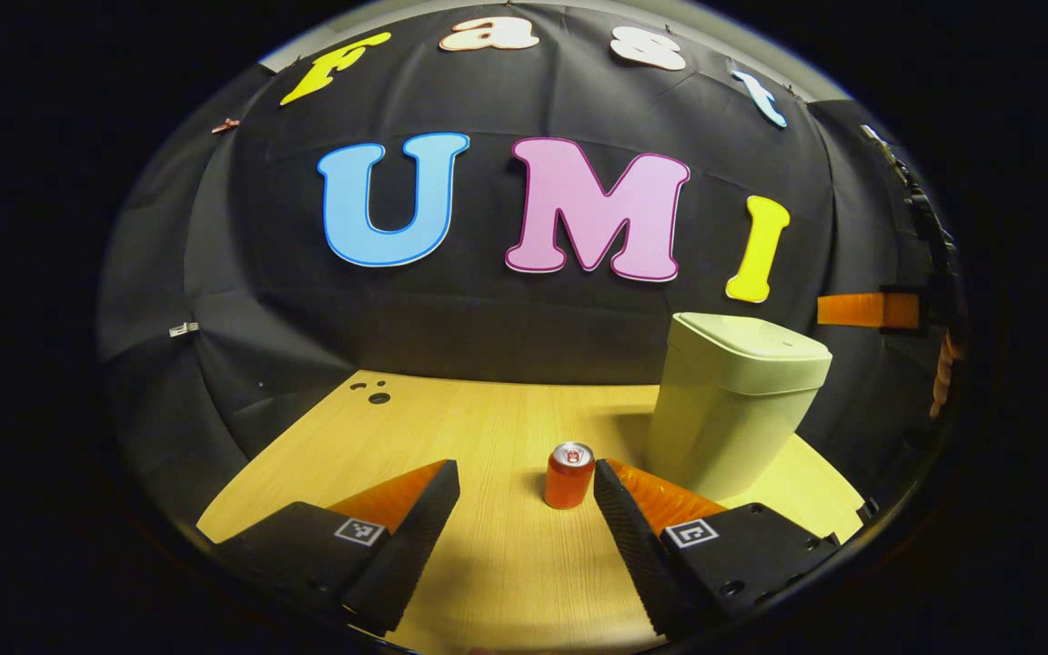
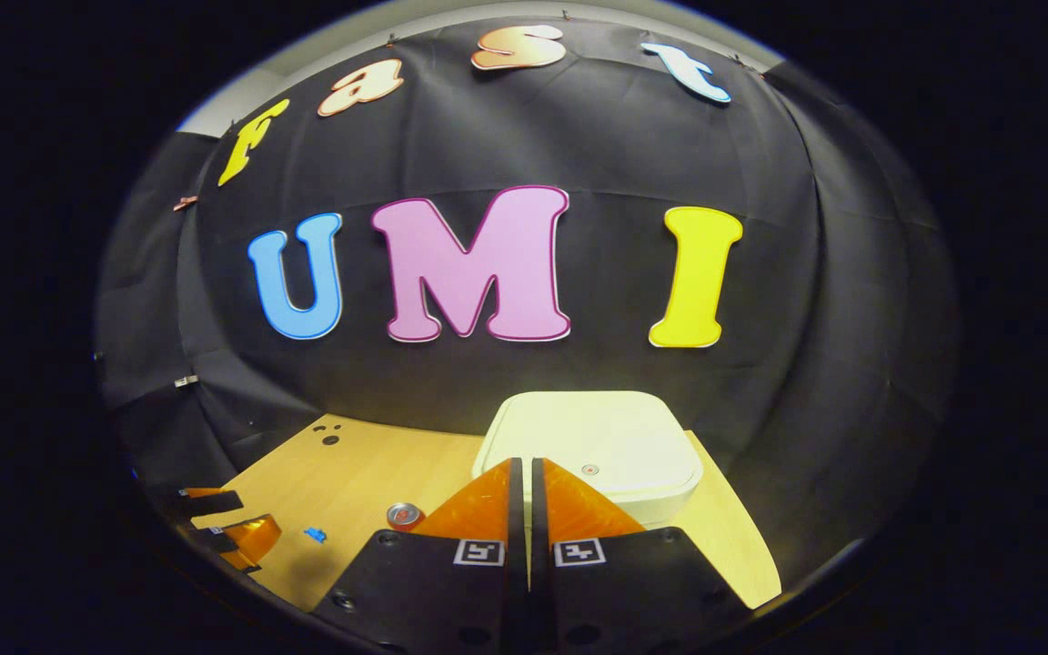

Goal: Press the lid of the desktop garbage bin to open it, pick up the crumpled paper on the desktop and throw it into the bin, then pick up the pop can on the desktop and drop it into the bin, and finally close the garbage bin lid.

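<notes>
Left gripper: your left gripper (image 1: 524, 496) hangs low over the tabletop (image 1: 488, 564) with its fingers spread wide and nothing between them. In the right gripper view you see it at the far left edge (image 2: 224, 528), small and partly cut off.

Right gripper: your right gripper (image 2: 525, 482) has its two fingers drawn together with only a thin slit between them, and they hold nothing. Its tips sit over the near edge of the bin lid (image 2: 597, 446); whether they touch the lid you cannot tell.

Garbage bin: the pale bin (image 1: 724, 409) stands upright at the right rear of the tabletop, close to the black cloth wall (image 1: 524, 318). Its lid lies flat and closed, with a small round mark (image 2: 589, 469) near its front edge.

Pop can: the orange can (image 1: 569, 475) stands upright on the tabletop, just ahead of your left gripper's tips and nearer its right finger, left of the bin and apart from it. In the right gripper view its top (image 2: 404, 515) shows just left of your fingers.

Tabletop: light wood, with a few small dark holes (image 1: 378, 397) at the far left corner. A small blue bit (image 2: 313, 534) lies on it near the left gripper.
</notes>
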Demonstrator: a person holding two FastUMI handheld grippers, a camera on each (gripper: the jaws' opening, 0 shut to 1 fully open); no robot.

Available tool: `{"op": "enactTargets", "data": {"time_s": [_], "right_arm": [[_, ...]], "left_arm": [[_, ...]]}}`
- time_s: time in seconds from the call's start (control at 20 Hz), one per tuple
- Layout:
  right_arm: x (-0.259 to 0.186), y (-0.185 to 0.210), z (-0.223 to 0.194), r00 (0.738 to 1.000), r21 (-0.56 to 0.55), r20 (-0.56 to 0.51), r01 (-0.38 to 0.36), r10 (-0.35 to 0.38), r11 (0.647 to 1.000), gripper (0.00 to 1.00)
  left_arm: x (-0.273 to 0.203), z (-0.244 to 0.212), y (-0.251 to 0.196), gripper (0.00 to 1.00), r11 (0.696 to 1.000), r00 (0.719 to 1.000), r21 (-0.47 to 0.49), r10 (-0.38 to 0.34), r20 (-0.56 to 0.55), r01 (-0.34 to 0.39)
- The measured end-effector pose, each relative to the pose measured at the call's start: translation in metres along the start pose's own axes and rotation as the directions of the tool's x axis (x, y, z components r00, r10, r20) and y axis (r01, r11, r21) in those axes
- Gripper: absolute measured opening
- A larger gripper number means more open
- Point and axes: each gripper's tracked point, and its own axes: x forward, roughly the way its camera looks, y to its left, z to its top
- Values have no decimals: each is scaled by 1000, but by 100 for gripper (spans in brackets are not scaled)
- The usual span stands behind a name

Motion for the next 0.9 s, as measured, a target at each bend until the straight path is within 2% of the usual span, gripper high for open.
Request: {"op": "enactTargets", "data": {"time_s": [0.35,0.7,0.9], "right_arm": [[35,-31,-8,997,13,-59,43,-42,999,5],[62,-29,-29,993,-31,-115,24,-28,999,5],[63,-29,-37,992,-16,-122,26,-28,1000,5]], "left_arm": [[3,-4,13,96,999,999,-12,46,-10,-46],[0,-8,28,96,994,994,-25,107,-18,-108],[0,-11,36,96,991,991,-33,130,-25,-131]]}}
